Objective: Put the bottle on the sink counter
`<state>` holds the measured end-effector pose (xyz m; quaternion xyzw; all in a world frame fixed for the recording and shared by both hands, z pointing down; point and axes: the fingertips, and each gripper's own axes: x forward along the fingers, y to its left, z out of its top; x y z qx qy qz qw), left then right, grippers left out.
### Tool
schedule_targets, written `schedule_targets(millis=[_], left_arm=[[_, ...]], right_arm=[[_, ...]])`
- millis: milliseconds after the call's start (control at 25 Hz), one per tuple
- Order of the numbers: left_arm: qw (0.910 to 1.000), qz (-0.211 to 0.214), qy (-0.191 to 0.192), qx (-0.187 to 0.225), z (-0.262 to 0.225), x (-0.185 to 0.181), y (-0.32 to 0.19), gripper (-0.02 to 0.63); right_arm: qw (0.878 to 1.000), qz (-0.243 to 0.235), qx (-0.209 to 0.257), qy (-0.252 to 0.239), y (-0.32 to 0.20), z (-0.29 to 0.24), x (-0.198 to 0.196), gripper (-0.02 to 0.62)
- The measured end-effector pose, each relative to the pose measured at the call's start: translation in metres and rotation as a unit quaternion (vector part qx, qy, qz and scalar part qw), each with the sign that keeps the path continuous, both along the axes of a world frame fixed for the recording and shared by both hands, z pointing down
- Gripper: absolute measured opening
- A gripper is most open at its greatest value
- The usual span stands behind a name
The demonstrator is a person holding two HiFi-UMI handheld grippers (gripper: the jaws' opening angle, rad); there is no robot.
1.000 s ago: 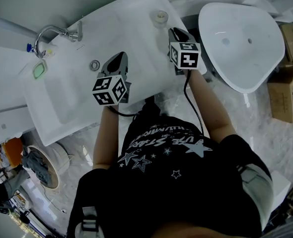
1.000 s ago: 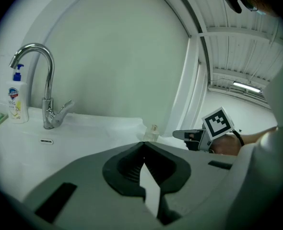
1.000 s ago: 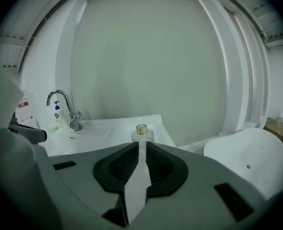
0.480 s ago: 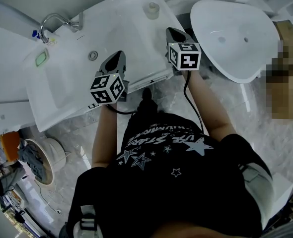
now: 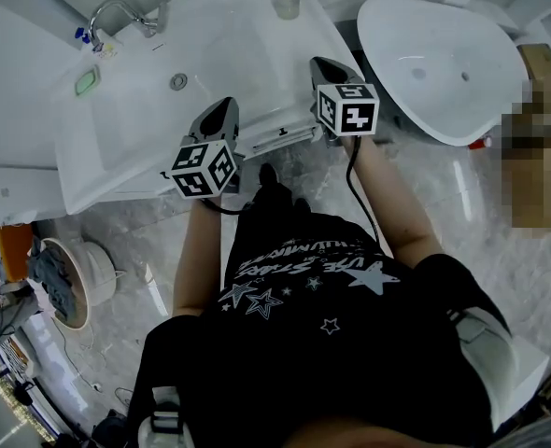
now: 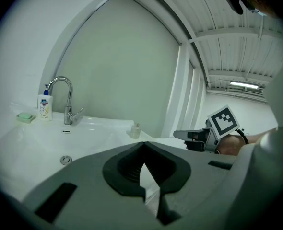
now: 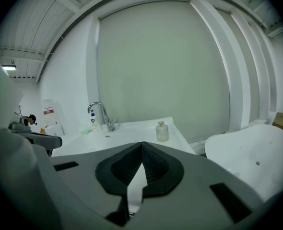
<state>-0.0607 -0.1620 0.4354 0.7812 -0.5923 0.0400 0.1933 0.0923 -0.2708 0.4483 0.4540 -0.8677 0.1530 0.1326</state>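
Two empty grippers, left gripper (image 5: pixel 226 106) and right gripper (image 5: pixel 321 63), jaws clenched; bottle (image 5: pixel 287 4) upright on sink counter (image 5: pixel 247 40).

The sink counter (image 5: pixel 247 63) is lying open across the upper middle of the frame. The faucet (image 5: pixel 117 12) and soap dish (image 5: pixel 87 80) are crowding its upper-left corner. The bottle (image 5: pixel 287 4) is standing at its top edge, and a white tub (image 5: pixel 439 63) is closing off the upper right.

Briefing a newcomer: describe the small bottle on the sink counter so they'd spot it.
Find the white sink counter with its curved faucet. The bottle stands alone at the far corner opposite it. Unlike the labelled pump bottle by the faucet, it is squat and translucent.
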Motion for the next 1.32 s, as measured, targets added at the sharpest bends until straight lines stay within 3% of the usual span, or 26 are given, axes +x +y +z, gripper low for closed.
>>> schedule_targets(millis=[600,1320], left_arm=[[1.0000,0.004,0.001,0.008,-0.007,-0.025,0.043,0.008],[0.9980,0.062,0.006,0.008,-0.009,-0.072,0.140,0.008]], right_arm=[[1.000,0.008,0.010,0.000,0.043,-0.008,-0.023,0.006],[0.999,0.042,0.017,0.006,0.167,-0.017,-0.069,0.006]])
